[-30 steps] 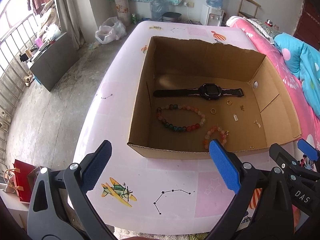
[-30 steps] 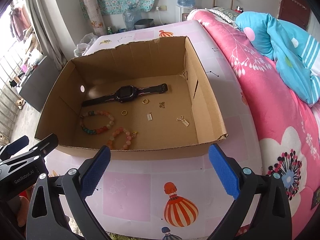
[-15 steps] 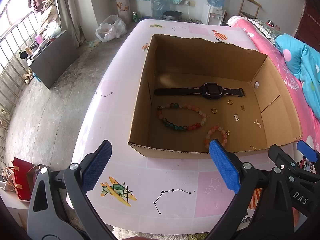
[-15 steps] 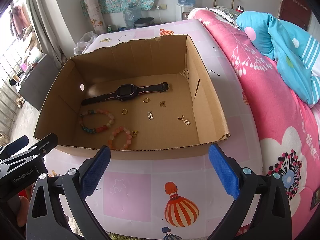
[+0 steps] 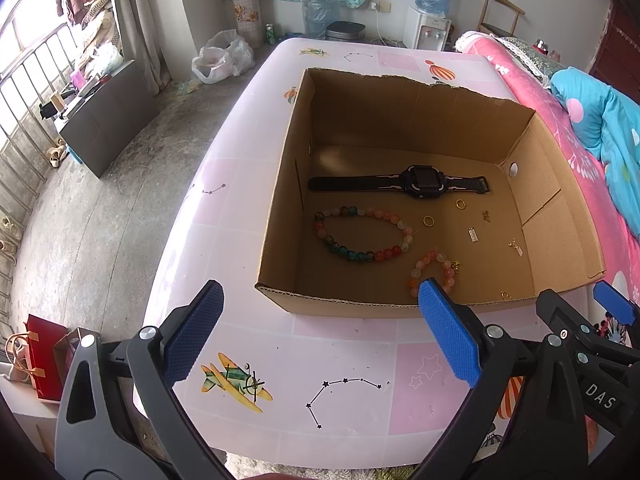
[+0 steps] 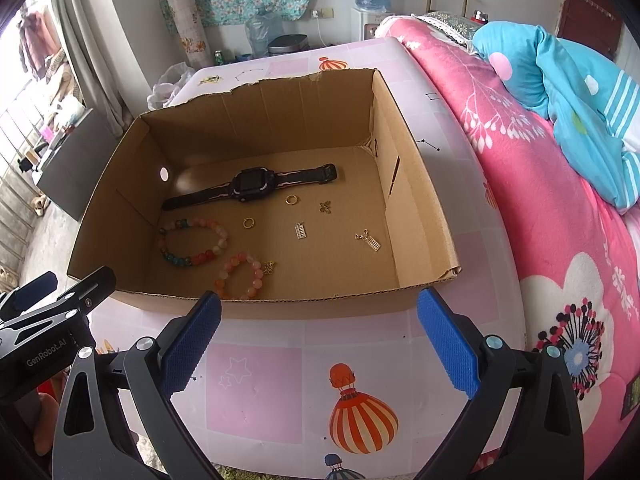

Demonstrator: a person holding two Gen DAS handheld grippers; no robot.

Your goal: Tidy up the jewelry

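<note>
Little has moved since the earlier frames, both grippers hovering released and empty before the cardboard box [image 6: 256, 304], where the pink bead bracelet [image 6: 240, 276] lies just ahead of the right gripper [image 6: 318, 340], beside the "GenRobot.AI"-lettered left gripper [image 5: 320, 336]; "DAS" marks the right.

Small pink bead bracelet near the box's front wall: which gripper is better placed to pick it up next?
Probably left. The small pink bead bracelet lies just beyond the left gripper, by its right-hand jaw; from the right gripper it sits off to the left. Both are open and empty.
</note>
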